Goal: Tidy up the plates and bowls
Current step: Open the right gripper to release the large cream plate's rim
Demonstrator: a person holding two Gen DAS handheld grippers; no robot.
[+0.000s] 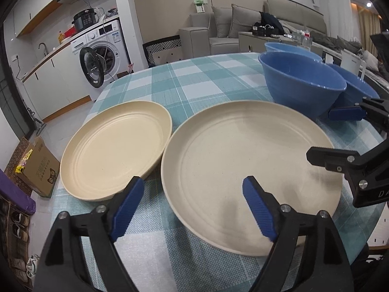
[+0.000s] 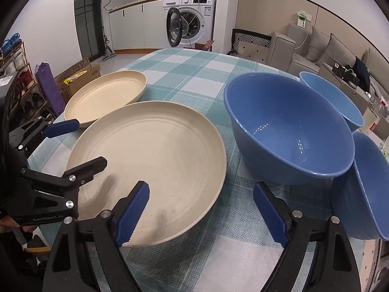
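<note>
Two cream plates lie on the checked tablecloth: a large one point(image 1: 243, 168) point(image 2: 150, 150) near me and a smaller one point(image 1: 114, 150) point(image 2: 107, 95) to its left. Three blue bowls stand on the right: a big one point(image 1: 301, 85) point(image 2: 291, 131), one behind it point(image 1: 287, 48) point(image 2: 330, 97) and one leaning at its right point(image 1: 359, 90) point(image 2: 364, 189). My left gripper point(image 1: 192, 194) point(image 2: 85, 143) is open and empty over the large plate's near edge. My right gripper point(image 2: 201, 199) point(image 1: 323, 133) is open and empty between the large plate and the big bowl.
The round table point(image 2: 194, 63) has its edge close on the left, with a cardboard box point(image 1: 39, 168) and shoe rack point(image 2: 19, 85) on the floor beyond. A washing machine point(image 2: 192, 22) and a sofa point(image 1: 231, 29) stand farther back.
</note>
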